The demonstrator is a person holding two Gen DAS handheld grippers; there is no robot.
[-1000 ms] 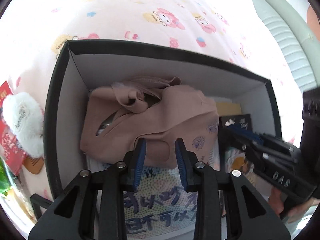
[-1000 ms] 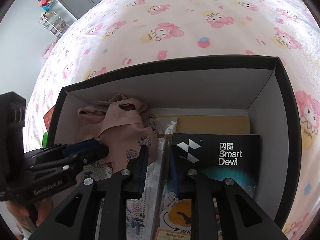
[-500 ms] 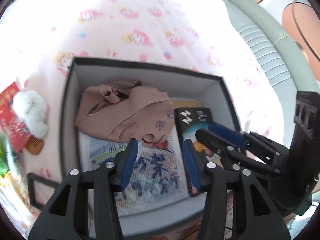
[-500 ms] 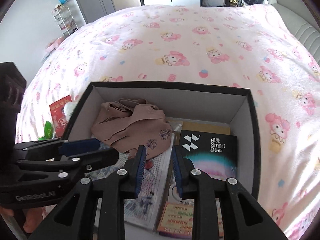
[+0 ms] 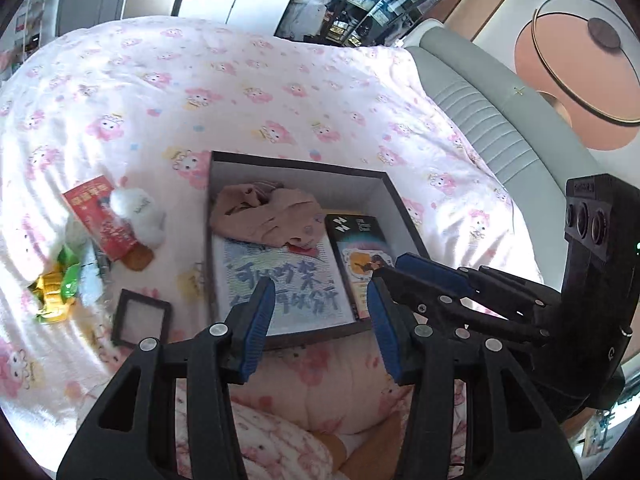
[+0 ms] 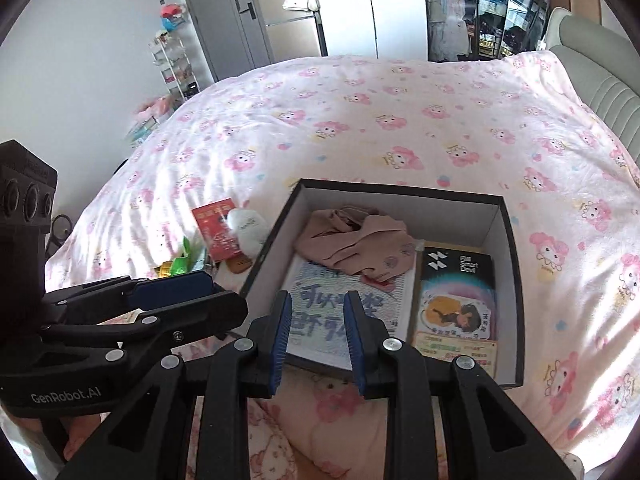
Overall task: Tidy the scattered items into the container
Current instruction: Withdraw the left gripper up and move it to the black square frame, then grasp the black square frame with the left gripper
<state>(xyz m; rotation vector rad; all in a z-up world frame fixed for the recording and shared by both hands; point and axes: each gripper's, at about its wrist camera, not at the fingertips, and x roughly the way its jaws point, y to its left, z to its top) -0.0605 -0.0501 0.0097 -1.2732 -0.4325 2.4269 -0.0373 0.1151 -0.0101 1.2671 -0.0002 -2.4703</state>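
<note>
On the pink-patterned bedspread [image 5: 280,92], a red packet [image 5: 102,222], white plush [image 5: 140,216], green wrappers [image 5: 60,284] and small black frame [image 5: 140,318] lie left of the black box [image 5: 390,196], which holds a beige garment [image 5: 264,216] and printed cards. Both the left gripper [image 5: 320,316] and right gripper [image 6: 316,328] hover above the box's near edge, angled downward, jaws parted and empty.

The box [image 6: 508,264] looks like matt cardboard, dark outside, pale inside. In it lies soft beige cloth [image 6: 356,244] beside a glossy black package [image 6: 460,276].
</note>
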